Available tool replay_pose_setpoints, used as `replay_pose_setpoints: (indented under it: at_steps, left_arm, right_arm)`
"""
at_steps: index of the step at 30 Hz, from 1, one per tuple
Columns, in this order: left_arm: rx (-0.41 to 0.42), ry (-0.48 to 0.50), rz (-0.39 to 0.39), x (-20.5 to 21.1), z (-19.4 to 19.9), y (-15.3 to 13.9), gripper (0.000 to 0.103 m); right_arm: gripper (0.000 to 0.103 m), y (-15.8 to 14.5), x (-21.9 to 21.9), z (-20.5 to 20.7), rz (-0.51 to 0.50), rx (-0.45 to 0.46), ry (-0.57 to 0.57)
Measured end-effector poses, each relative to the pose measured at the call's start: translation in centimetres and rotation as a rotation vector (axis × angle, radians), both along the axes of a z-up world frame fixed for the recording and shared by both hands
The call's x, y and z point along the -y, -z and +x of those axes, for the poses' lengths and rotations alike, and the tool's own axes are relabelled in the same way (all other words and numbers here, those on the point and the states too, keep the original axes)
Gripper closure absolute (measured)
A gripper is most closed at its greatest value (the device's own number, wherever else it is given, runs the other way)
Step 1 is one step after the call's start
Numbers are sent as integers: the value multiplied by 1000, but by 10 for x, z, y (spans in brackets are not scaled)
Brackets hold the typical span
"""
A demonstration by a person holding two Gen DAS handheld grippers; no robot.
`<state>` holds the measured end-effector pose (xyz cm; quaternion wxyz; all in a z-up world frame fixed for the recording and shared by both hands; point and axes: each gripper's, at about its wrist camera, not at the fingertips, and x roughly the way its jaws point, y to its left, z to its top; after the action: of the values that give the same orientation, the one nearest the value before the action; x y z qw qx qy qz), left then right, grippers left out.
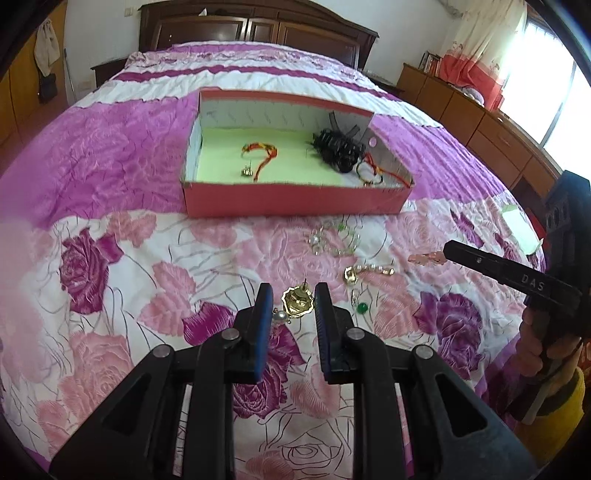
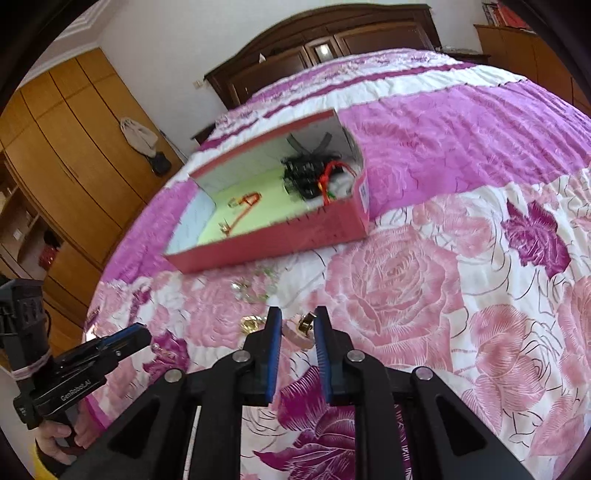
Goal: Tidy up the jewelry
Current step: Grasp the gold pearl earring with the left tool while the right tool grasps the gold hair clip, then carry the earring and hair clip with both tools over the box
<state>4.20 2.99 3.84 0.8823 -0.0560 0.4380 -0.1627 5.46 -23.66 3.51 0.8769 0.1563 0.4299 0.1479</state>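
A red cardboard box with a green floor lies on the flowered bedspread. It holds a red-yellow cord bracelet, a black hair clip and a gold bangle. My left gripper is nearly shut, with a gold earring and its pearl between the fingertips, lifted off the bed. My right gripper is shut on a pink piece that sticks out past its tips. Loose on the bed are a clear bead bracelet, a gold-and-pearl piece and a green bead earring.
The bed runs back to a dark wooden headboard. A wooden dresser lines the right wall under a bright window. A tall wardrobe stands on the other side. A person's hand grips the left tool's handle.
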Motion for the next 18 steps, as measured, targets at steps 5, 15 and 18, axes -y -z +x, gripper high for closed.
replay_pose_setpoints:
  at_steps: [5,15,18]
  left_arm:
    - [34,-7,-4,-2,4,-10,89]
    - [123,-24,16,1,27,-32,89]
    - [144,-36,22,0,36,-36,89]
  right_arm:
    - [83,-12,-2,0,18,39,2]
    - [83,-33,-15,9,18,120,-6]
    - [83,-39,-19,14,22,141,-11]
